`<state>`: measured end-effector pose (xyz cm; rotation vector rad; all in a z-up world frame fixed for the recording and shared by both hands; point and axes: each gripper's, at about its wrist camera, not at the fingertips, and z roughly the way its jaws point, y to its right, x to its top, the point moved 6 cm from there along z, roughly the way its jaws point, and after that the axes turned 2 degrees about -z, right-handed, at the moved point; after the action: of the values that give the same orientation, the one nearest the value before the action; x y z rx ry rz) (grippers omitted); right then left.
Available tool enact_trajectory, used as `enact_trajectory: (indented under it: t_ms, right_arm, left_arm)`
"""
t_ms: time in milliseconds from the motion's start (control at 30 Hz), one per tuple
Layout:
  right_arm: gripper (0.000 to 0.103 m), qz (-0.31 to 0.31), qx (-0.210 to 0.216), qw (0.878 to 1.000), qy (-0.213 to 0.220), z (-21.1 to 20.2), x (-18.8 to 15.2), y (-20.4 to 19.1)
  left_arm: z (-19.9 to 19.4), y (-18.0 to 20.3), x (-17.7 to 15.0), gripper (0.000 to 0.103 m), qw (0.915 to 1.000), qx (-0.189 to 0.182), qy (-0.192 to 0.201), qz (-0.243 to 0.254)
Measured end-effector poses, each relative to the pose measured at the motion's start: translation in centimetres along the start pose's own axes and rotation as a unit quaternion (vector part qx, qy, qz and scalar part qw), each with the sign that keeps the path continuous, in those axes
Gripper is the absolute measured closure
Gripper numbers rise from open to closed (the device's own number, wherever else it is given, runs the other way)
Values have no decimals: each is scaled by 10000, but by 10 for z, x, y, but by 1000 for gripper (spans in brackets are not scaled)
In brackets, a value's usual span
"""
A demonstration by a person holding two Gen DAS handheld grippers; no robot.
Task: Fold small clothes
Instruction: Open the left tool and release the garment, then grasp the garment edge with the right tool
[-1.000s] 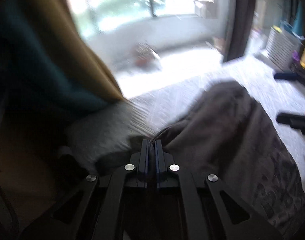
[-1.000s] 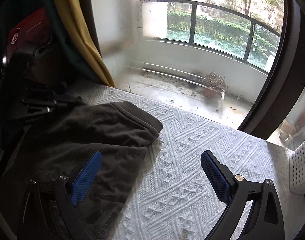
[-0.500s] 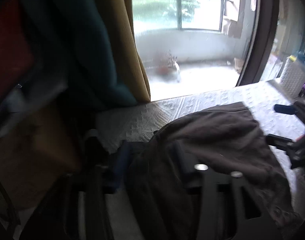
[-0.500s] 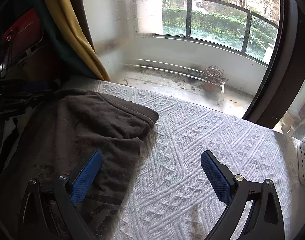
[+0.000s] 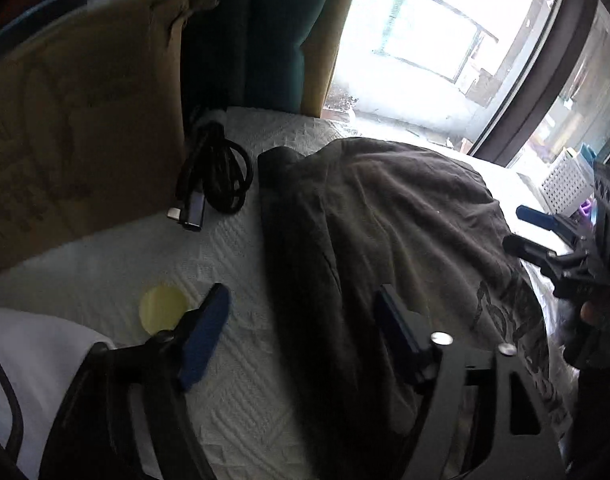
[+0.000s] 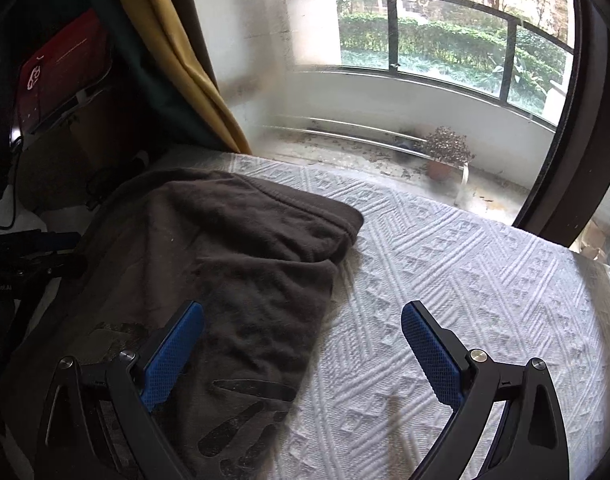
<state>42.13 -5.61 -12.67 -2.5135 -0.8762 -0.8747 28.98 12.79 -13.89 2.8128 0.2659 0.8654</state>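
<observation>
Dark brown garment (image 6: 233, 264) is lying on the white textured bedspread (image 6: 465, 280), partly folded: an upper layer with a hemmed edge is doubled over the lower part, and a pale print is showing near the bottom of the cloth.

Left gripper (image 5: 301, 332) is hanging over the garment's near left edge. Its jaws are opening; the edge of the cloth is lying beneath the gap, but neither blue pad is pressing on it. One finger is sitting over bare bedspread, the other over the fabric.

Right gripper (image 6: 303, 344) is standing wide apart and gripping nothing. Its left finger is hovering over the printed part of the garment, its right finger over bare bedspread.

Left wrist view only: a coiled black cable (image 5: 217, 176) with a plug is lying on the bedspread just beside the garment's far corner, against a cardboard box (image 5: 77, 128). A small yellow disc (image 5: 163, 308) is lying near the left finger. The right gripper is showing at the frame's right edge beyond the cloth, with a white perforated basket (image 5: 565, 184) behind it.

Right wrist view only: a balcony railing (image 6: 445, 40) with greenery behind, a potted plant (image 6: 447, 152) on the balcony floor, a yellow curtain (image 6: 173, 56), and a red pouch (image 6: 61, 76) at the left. The left gripper is barely making out as a dark shape at the far left.
</observation>
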Motion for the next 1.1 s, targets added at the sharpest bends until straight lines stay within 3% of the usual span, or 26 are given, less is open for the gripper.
enact_trajectory:
  t_ms: [233,300,367,433,533,667,733,800,867,1100]
  right_arm:
    - [5,-4,207,9998,-67,12,-3,-8]
    - [14,11,297,9995,-125,19,-4,-9]
    - [16,-18,346,9993,-158,24,-4,-13]
    - [25,-92,419,9990,-126,25,-2,-17]
    - [28,-211,423,9988,-137,28,0,-25]
    - [43,-292,461,9985,-106,27,1,-30]
    - [45,-311,458,9984,-103,29,1,-30]
    - [63,-328,557,9979,-79,28,1,-33]
    - [68,-349,618,9975,-50,27,0,-36]
    - [79,-504,493,9973,216,0,6,-44]
  left_arm:
    - [20,7,7,16,9996,-104,-96,246]
    - [23,10,12,16,9994,-193,-132,271]
    - [24,14,15,16,9987,-383,-106,319]
    - [27,18,16,16,9983,-321,-4,489]
    - [28,24,15,19,9974,-268,102,666]
    - [28,31,12,39,9950,-185,244,950]
    - [34,40,12,49,9940,-184,275,1041]
    - [36,46,12,69,9932,-248,282,1100]
    - [36,55,11,79,9911,-231,311,1273]
    - [24,63,15,82,9879,-111,569,1437]
